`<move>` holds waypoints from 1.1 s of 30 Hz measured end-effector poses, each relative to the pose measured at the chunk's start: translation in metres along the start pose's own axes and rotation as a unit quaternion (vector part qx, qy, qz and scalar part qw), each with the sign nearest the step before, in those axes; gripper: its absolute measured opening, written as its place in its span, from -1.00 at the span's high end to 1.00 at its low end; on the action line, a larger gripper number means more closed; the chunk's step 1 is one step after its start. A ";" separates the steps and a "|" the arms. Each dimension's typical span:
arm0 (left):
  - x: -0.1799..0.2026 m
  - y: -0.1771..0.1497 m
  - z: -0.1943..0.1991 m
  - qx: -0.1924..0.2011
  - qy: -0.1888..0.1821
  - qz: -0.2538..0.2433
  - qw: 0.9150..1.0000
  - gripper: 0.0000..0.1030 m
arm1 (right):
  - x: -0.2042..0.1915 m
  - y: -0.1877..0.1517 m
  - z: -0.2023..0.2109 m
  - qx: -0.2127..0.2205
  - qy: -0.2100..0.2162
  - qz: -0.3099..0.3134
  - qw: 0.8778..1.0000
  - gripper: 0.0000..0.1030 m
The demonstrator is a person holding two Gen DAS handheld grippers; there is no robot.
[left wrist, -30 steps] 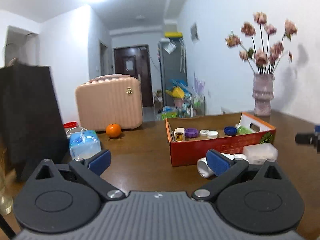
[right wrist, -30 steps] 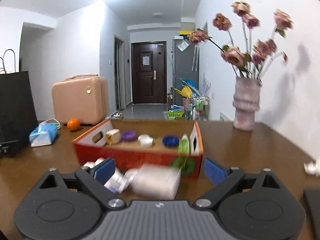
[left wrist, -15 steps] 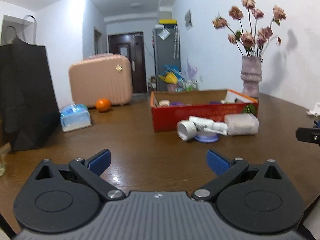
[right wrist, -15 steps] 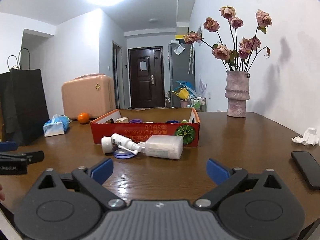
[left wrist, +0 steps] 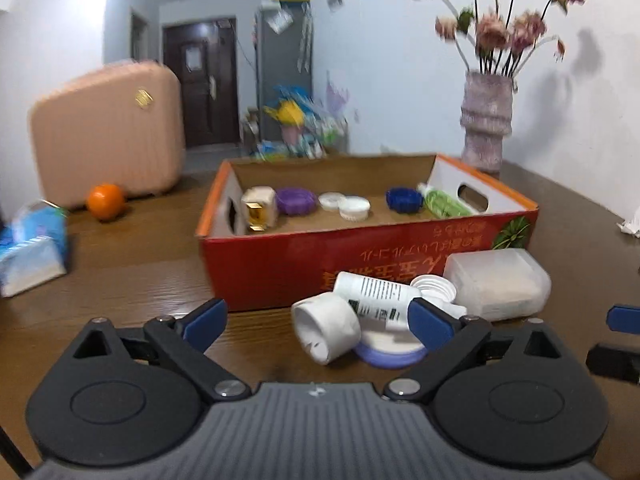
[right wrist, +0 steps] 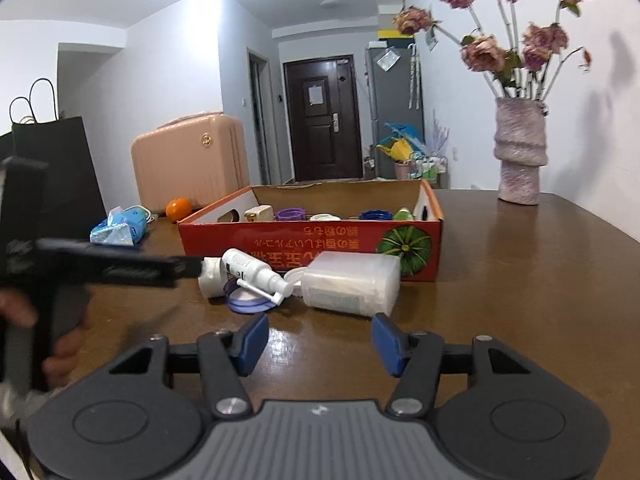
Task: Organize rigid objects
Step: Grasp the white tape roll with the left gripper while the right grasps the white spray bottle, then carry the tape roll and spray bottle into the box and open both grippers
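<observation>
A red cardboard box holds several lids, a green bottle and a small cream block. In front of it lie a white cap, a white spray bottle, a purple lid and a translucent container. My left gripper is closing around the cap and bottle, its pads not pressing on them. My right gripper is closing with nothing between its jaws, just short of the container. The left gripper's finger reaches the cap from the left.
A pink suitcase, an orange and a tissue pack stand at the left. A black bag is further left. A vase of flowers stands behind the box on the right. A hand holds the left gripper.
Both grippers pulled back from the box. The left one has since come forward again over the cap and bottle. The right gripper's jaws have narrowed a good deal.
</observation>
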State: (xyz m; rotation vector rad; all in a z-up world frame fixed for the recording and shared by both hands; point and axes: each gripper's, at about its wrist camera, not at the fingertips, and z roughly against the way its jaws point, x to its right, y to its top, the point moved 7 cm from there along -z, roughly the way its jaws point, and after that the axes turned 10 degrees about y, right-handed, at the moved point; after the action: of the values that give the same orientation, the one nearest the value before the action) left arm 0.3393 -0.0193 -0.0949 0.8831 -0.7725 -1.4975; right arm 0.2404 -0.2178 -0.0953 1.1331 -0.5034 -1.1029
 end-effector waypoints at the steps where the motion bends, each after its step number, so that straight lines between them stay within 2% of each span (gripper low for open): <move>1: 0.001 0.002 -0.008 -0.003 -0.008 -0.001 1.000 -0.71 | 0.001 0.004 -0.008 -0.003 0.006 0.002 1.000 -0.03; 3: 0.001 0.003 -0.020 -0.010 -0.026 -0.003 1.000 -0.37 | 0.001 0.013 -0.025 -0.010 0.017 0.007 1.000 0.02; 4: 0.000 0.001 -0.023 -0.013 -0.037 -0.002 0.999 -0.31 | 0.000 0.019 -0.034 -0.013 0.025 0.009 1.000 0.05; 5: -0.003 -0.001 -0.027 -0.019 -0.045 0.003 0.999 -0.18 | -0.002 0.025 -0.045 -0.015 0.036 0.013 0.999 0.05; 6: -0.004 -0.002 -0.030 -0.028 -0.049 0.008 0.998 0.03 | -0.004 0.029 -0.053 -0.019 0.044 0.019 0.999 0.06; 7: -0.007 -0.004 -0.031 -0.036 -0.055 0.011 0.998 0.13 | -0.007 0.034 -0.065 -0.025 0.051 0.028 0.998 0.06; 8: -0.010 -0.006 -0.032 -0.041 -0.061 0.016 0.997 0.15 | -0.011 0.039 -0.077 -0.031 0.056 0.040 0.997 0.06; 10: -0.016 -0.007 -0.032 -0.045 -0.063 0.019 0.997 0.47 | -0.018 0.045 -0.099 -0.041 0.063 0.058 0.995 0.06; 11: -0.019 -0.009 -0.032 -0.049 -0.062 0.019 0.997 0.52 | -0.022 0.048 -0.111 -0.049 0.069 0.063 0.994 0.06; 14: -0.030 -0.011 -0.032 -0.052 -0.054 0.026 0.997 0.53 | -0.034 0.047 -0.146 -0.075 0.076 0.078 0.991 0.09; 16: -0.034 -0.010 -0.031 -0.047 -0.044 0.027 0.998 0.53 | -0.039 0.045 -0.165 -0.092 0.068 0.084 0.990 0.22; 17: -0.035 -0.010 -0.032 -0.046 -0.035 0.024 0.998 0.53 | -0.041 0.043 -0.171 -0.099 0.066 0.086 0.989 0.22; 21: -0.037 -0.009 -0.030 -0.041 -0.033 0.020 0.998 0.53 | -0.047 0.040 -0.177 -0.103 0.069 0.092 0.988 0.48; 23: -0.036 -0.008 -0.029 -0.035 -0.022 0.010 0.999 0.53 | -0.050 0.041 -0.174 -0.098 0.059 0.095 0.989 0.48; 28: -0.037 -0.007 -0.009 -0.015 -0.012 0.019 1.000 0.54 | -0.051 0.056 -0.129 -0.063 0.046 0.101 0.992 0.48; 33: -0.032 -0.024 0.043 -0.013 -0.038 0.057 0.998 0.54 | -0.040 0.055 -0.064 -0.037 0.023 0.075 0.996 0.48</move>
State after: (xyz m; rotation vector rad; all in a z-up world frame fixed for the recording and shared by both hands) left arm 0.2918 0.0140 -0.0910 0.7538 -0.8432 -1.4440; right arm 0.2990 -0.1521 -0.0630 1.0362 -0.4987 -0.9560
